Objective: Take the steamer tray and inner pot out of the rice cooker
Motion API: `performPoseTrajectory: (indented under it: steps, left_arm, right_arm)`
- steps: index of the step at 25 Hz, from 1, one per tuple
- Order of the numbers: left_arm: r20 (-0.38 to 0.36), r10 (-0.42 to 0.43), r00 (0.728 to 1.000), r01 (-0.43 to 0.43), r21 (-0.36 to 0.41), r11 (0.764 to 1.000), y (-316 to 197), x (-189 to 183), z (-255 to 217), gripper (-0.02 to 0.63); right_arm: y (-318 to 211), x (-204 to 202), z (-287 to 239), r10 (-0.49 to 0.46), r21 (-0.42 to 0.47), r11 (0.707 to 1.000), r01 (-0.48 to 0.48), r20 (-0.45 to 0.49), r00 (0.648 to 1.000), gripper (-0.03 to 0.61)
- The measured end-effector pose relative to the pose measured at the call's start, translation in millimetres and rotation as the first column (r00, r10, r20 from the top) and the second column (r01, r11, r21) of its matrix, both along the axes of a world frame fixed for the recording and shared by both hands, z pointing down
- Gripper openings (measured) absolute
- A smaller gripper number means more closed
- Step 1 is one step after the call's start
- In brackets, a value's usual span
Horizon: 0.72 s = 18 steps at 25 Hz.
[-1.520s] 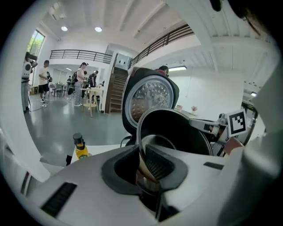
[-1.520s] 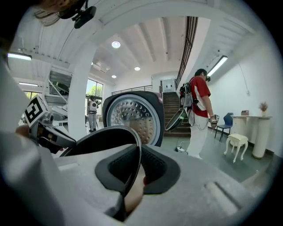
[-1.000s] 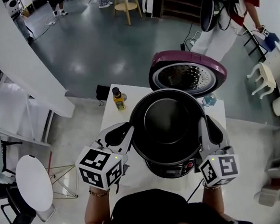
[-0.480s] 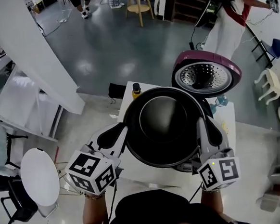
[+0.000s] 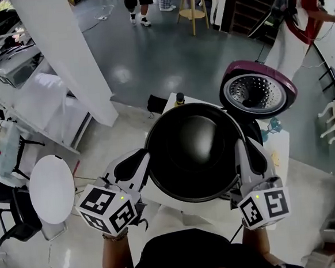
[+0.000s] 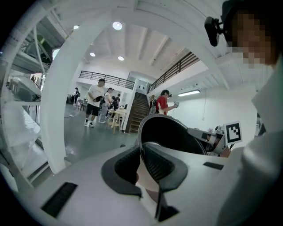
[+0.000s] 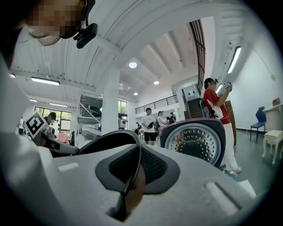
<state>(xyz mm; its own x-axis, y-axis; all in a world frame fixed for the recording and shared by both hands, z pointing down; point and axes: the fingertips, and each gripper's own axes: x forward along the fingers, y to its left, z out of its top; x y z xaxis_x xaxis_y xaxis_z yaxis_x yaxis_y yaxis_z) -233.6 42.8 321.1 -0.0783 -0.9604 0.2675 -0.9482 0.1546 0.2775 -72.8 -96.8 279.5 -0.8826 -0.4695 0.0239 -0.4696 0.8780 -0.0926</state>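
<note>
Lifted away from the cooker, the inner pot [image 5: 195,151] now sits further left of the open rice cooker lid [image 5: 258,91] than a second ago, when the cooker's control panel showed just beneath it; that panel is now out of sight. Both grippers have travelled with the pot, keeping their places on either side of it.

Both forearms come up from the bottom of the head view, wrists apart, each hand wrapped around the rear of its tool. The left gripper [image 5: 142,164] reaches forward and inward to the pot's left edge, its marker cube [image 5: 107,207] nearest the body. The right gripper [image 5: 245,156] runs almost straight ahead along the pot's right edge, its own marker cube [image 5: 264,206] at the near end.

Seen from the left gripper view, the left gripper [image 6: 142,161] is clenched on the pot's thin rim, one ribbed pad inside the wall and one outside, with the dark bowl of the pot [image 6: 172,134] beyond. The right gripper view shows the right gripper [image 7: 131,174] clamped in the same way on the opposite rim [image 7: 112,139], with the lid [image 7: 196,139] upright behind.

The pot hangs between the two tools, mouth upward, above the white table [image 5: 279,150]. A small bottle [image 5: 180,96] stands at the table's far edge, just beyond the pot
</note>
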Motion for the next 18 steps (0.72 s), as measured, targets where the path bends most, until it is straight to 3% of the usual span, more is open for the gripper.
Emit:
performPoseTrajectory:
  steps: [4, 9, 14, 18]
  left_arm:
    - [-0.019, -0.020, 1.000, 0.020, 0.001, 1.000, 10.9, -6.1, 8.3, 0.037]
    - [-0.034, 0.034, 0.999, -0.034, -0.008, 0.999, 18.6, -34.3, 12.6, 0.037]
    - [-0.050, 0.137, 0.989, -0.139, -0.041, 0.989, 23.9, -78.7, 19.7, 0.037]
    - [-0.034, 0.234, 0.972, -0.236, -0.093, 0.967, 26.0, -117.3, 32.5, 0.037]
  right_arm:
    - [8.7, -9.2, 7.1, -0.030, -0.023, 0.999, 0.030, -0.011, 0.999, 0.032]
    - [23.6, -32.3, 7.1, 0.016, -0.033, 0.999, -0.017, -0.019, 1.000, 0.032]
    - [41.6, -66.5, 16.7, 0.104, -0.062, 0.992, -0.105, -0.026, 0.994, 0.031]
    - [59.7, -94.6, 32.2, 0.199, -0.082, 0.976, -0.201, -0.032, 0.979, 0.031]
